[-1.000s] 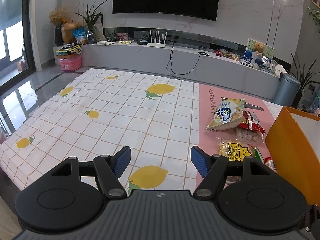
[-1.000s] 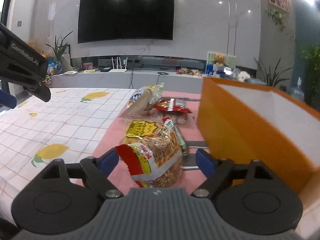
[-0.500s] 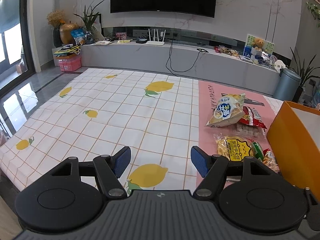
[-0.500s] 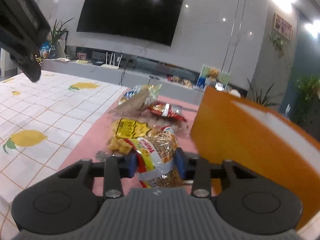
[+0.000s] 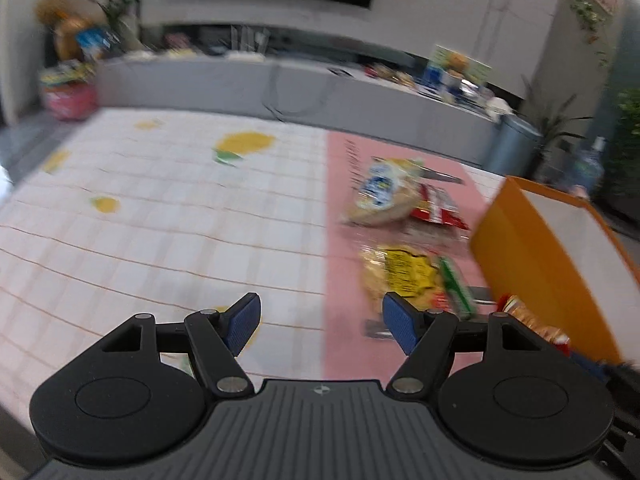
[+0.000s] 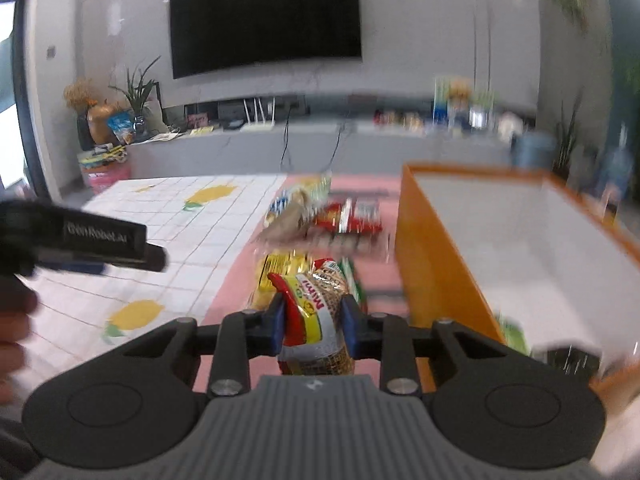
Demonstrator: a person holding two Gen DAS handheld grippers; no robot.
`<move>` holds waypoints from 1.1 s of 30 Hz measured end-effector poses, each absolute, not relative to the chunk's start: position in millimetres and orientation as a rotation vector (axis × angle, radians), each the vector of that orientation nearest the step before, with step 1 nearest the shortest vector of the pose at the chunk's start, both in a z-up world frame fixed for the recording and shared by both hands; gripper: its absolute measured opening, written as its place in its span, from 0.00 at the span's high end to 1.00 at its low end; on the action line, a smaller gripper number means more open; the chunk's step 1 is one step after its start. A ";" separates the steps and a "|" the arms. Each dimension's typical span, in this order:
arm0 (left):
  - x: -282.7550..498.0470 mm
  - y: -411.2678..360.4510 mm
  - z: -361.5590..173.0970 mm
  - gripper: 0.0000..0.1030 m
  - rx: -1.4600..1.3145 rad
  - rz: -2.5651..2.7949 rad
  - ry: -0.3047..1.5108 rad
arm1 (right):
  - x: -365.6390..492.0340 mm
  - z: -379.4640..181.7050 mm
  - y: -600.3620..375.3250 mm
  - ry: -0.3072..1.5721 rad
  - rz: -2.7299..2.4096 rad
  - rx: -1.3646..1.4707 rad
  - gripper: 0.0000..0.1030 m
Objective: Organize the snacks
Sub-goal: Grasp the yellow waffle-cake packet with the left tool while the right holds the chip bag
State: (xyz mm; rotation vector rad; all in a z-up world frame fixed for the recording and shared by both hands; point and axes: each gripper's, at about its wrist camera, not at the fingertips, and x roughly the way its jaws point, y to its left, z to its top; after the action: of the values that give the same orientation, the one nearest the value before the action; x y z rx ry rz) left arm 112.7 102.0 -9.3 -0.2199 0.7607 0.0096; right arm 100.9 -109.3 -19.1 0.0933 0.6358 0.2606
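Beside orange box [image 6: 436,280]: right gripper [image 6: 313,322] fingers closing, pinching noodle packet [image 6: 320,316]; left gripper [image 5: 320,322] spread.

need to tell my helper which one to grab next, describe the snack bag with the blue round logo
Start at the orange box, then look across the pink mat to the far end of the snack pile. The tan bag with the blue round logo lies there, beside a red packet; nothing else nearby carries blue.

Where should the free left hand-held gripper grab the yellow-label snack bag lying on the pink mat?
Probably across its short width at mid-body. The yellow-label snack bag lies flat on the pink mat, its long axis running away from the camera, with a green packet tight on its right. Come from above and the near-left side; the open left hand-held gripper already faces it.
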 end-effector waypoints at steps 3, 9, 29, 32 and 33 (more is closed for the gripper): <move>124.2 102.3 -8.7 0.20 -0.259 -0.030 0.771 | 101.3 -18.3 -133.8 0.716 0.283 0.225 0.74; 158.1 89.4 -13.9 0.19 -0.341 -0.156 0.797 | 102.4 -20.4 -144.3 0.764 0.316 0.257 0.75; 226.3 -5.2 -71.4 0.02 -0.036 -0.107 0.920 | 102.5 -24.4 -139.3 0.768 0.318 0.221 0.75; 228.2 -13.9 -85.3 0.00 0.028 -0.064 0.921 | 101.8 -23.6 -138.1 0.767 0.316 0.220 0.75; 228.5 -13.8 -88.9 0.00 0.026 -0.059 0.918 | 101.5 -23.3 -137.7 0.767 0.315 0.220 0.75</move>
State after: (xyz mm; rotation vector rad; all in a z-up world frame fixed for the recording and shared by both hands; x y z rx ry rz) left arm 228.5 -13.8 -88.9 0.0260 0.9182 -0.0585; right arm 101.5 -137.7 -23.3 0.2198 0.7671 0.3152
